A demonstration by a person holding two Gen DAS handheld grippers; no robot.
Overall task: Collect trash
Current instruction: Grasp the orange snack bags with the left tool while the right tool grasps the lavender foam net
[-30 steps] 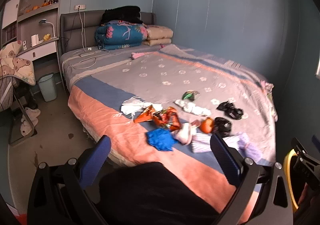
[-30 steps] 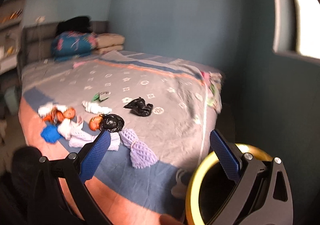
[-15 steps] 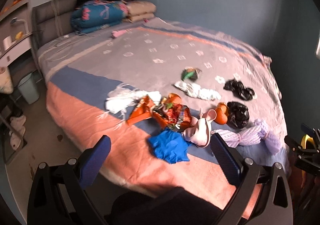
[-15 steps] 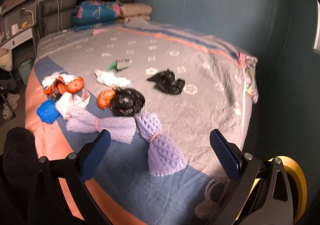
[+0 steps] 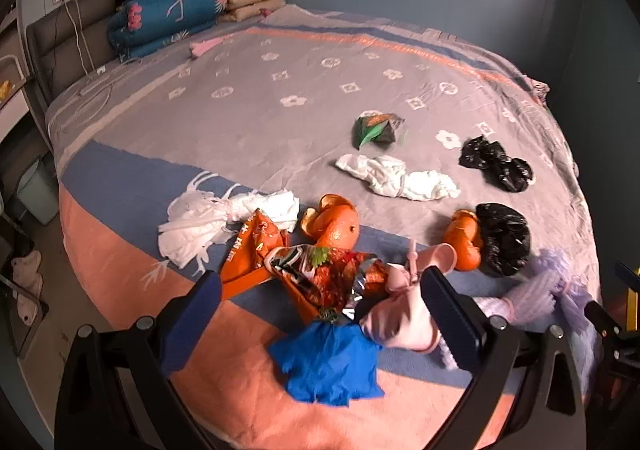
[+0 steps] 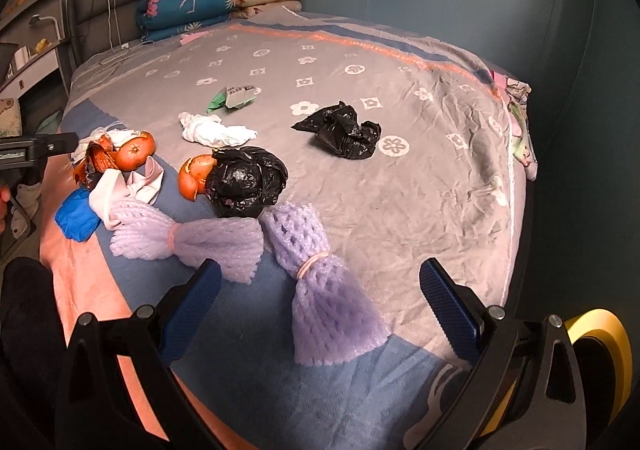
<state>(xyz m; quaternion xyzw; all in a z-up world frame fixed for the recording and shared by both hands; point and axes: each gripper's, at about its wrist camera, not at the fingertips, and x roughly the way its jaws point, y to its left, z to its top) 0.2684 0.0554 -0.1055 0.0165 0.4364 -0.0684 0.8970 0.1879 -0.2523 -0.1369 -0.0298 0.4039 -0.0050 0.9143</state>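
Note:
Trash lies scattered on the bed's foot end. In the left wrist view my left gripper (image 5: pixel 320 308) hangs open just above a blue crumpled glove (image 5: pixel 328 362), a pink wad (image 5: pixel 404 310) and a colourful snack wrapper (image 5: pixel 320 274). Orange peel (image 5: pixel 334 222) and a white rag (image 5: pixel 216 224) lie beyond. In the right wrist view my right gripper (image 6: pixel 318 292) is open over a purple foam net (image 6: pixel 324 286); a second foam net (image 6: pixel 184 240), a black bag (image 6: pixel 246 180) and another black bag (image 6: pixel 342 130) lie farther on. Both grippers hold nothing.
A yellow-rimmed bin (image 6: pixel 596 362) stands on the floor at the bed's right corner. Folded quilts and pillows (image 5: pixel 176 18) are stacked at the headboard. A small bin (image 5: pixel 34 190) and shoes sit on the floor to the left. A green wrapper (image 5: pixel 376 128) and white cloth (image 5: pixel 396 176) lie mid-bed.
Both grippers have moved forward and down toward the bed, so the trash pile looms larger. The yellow bin has slid to the right wrist view's lower right corner. Both stay open.

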